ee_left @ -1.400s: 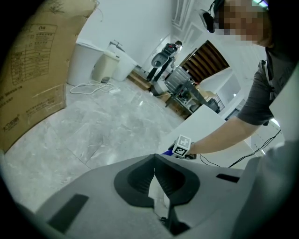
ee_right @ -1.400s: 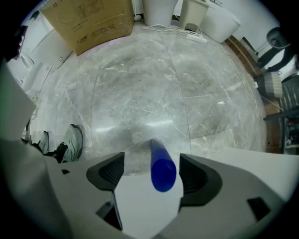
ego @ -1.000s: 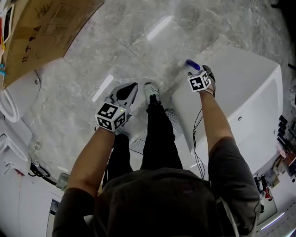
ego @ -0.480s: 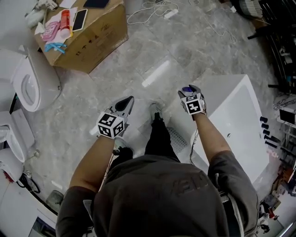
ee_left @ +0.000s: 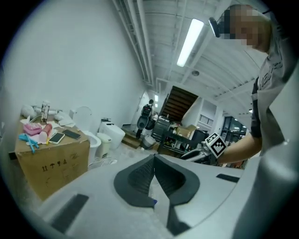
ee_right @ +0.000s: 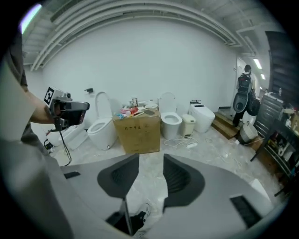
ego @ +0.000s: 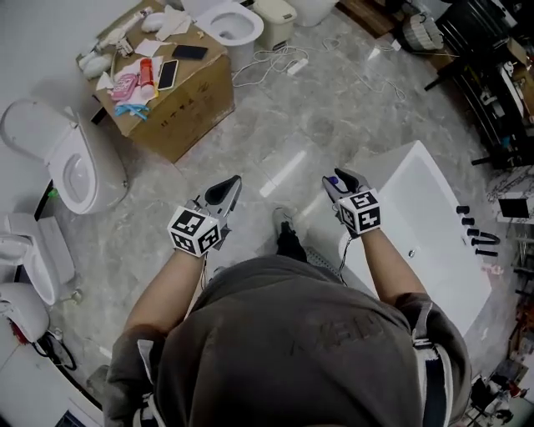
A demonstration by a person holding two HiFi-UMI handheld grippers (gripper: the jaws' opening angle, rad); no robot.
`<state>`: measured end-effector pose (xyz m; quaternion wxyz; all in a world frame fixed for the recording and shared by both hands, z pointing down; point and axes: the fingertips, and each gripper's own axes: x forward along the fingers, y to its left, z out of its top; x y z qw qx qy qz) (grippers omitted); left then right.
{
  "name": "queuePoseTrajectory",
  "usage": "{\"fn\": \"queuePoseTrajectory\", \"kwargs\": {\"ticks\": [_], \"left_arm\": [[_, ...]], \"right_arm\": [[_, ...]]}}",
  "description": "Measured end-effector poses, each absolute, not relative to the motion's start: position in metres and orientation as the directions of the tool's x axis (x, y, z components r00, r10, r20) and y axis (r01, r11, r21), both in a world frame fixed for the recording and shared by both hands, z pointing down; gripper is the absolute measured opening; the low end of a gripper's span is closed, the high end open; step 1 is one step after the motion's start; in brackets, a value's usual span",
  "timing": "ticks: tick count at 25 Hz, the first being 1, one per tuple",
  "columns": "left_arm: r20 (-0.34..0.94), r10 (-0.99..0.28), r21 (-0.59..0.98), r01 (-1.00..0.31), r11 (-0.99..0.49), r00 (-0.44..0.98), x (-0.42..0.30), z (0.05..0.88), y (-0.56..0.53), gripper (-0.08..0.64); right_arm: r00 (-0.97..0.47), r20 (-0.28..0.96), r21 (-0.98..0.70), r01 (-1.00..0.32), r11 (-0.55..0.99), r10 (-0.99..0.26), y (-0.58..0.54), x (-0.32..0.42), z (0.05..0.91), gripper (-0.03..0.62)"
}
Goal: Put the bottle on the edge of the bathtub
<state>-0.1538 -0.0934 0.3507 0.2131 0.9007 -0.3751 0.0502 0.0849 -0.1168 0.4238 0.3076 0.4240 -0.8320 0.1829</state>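
Note:
The white bathtub point(ego: 399, 171) lies at the right of the head view. My right gripper point(ego: 338, 185) hangs over its near corner, pointing out into the room. Its jaws are apart and closing with nothing between them; through the gap the right gripper view point(ee_right: 152, 156) shows only floor and a shoe. A small blue spot point(ego: 334, 178) sits at the right gripper's tip, and I cannot tell if it is the bottle. No bottle shows plainly in any view. My left gripper point(ego: 221, 193) is held over the floor, its jaws point(ee_left: 154, 156) shut and empty.
A cardboard box point(ego: 171, 92) with small items on top stands ahead on the marble floor. Toilets point(ego: 71, 163) stand at the left and another point(ego: 229, 21) behind the box. A cable point(ego: 275, 62) lies on the floor. Dark racks point(ego: 501, 75) fill the right.
The head view has lifted and taken in much more of the room. My right gripper has drawn back from the tub's edge toward the body. The left gripper stays low over the floor.

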Motion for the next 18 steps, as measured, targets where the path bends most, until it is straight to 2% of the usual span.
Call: {"fn": "queuePoseTrajectory", "kwargs": {"ticks": [5, 12, 18], "left_arm": [[0.201, -0.65, 0.322, -0.676, -0.663, 0.733, -0.137, 0.309, -0.076, 0.005], [0.19, -0.628, 0.309, -0.653, -0.692, 0.755, -0.12, 0.289, -0.061, 0.005], [0.192, -0.622, 0.283, -0.65, -0.706, 0.759, -0.115, 0.279, -0.068, 0.005]], "right_arm": [[-0.509, 0.588, -0.088, -0.813, 0.576, -0.629, -0.094, 0.092, 0.377, 0.105], [-0.595, 0.471, -0.118, -0.774, 0.622, -0.651, -0.077, 0.085, 0.33, -0.003], [-0.663, 0.361, -0.138, -0.733, 0.666, -0.655, -0.085, 0.08, 0.299, -0.008]]}}
